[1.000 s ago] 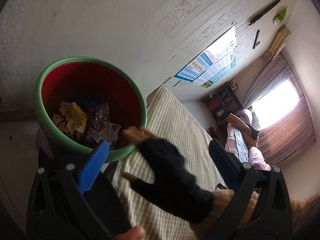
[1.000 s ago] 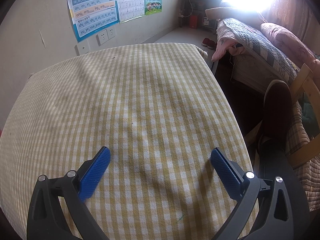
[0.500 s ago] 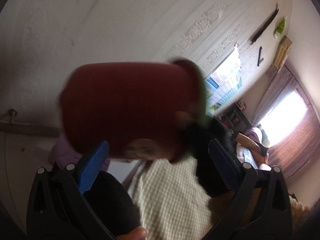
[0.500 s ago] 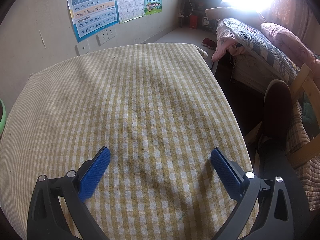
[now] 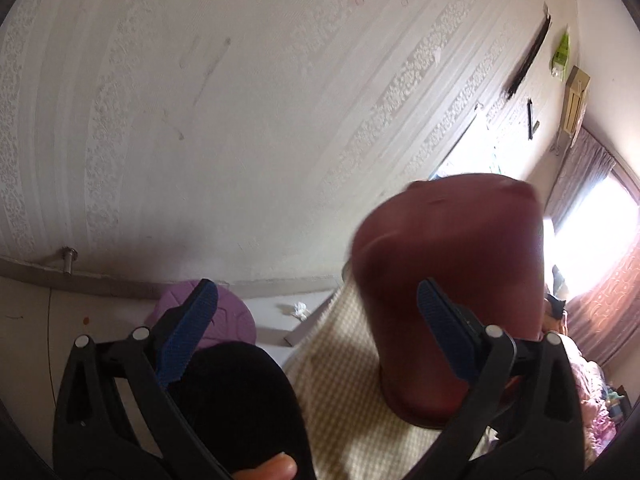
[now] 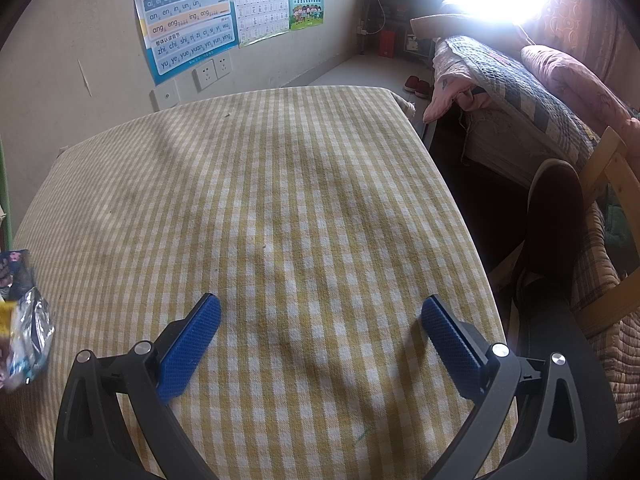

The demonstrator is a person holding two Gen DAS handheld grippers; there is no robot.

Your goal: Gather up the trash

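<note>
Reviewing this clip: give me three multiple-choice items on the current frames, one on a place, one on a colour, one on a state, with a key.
1. Where do the wrappers lie in the right wrist view?
A. far table corner
B. left edge of the table
C. on the bed

2. What colour are the pads of the right tool?
A. blue
B. orange
C. white

3. How does the red bin stand in the left wrist view?
A. upright, mouth up
B. crushed flat
C. tipped, its outer wall and base showing

Key: 1 B, the wrappers sit on the checked tablecloth at the left edge. 2 A, both ribbed pads are blue. 3 C, only the bin's blurred red outside shows, beyond the open left tool.
</note>
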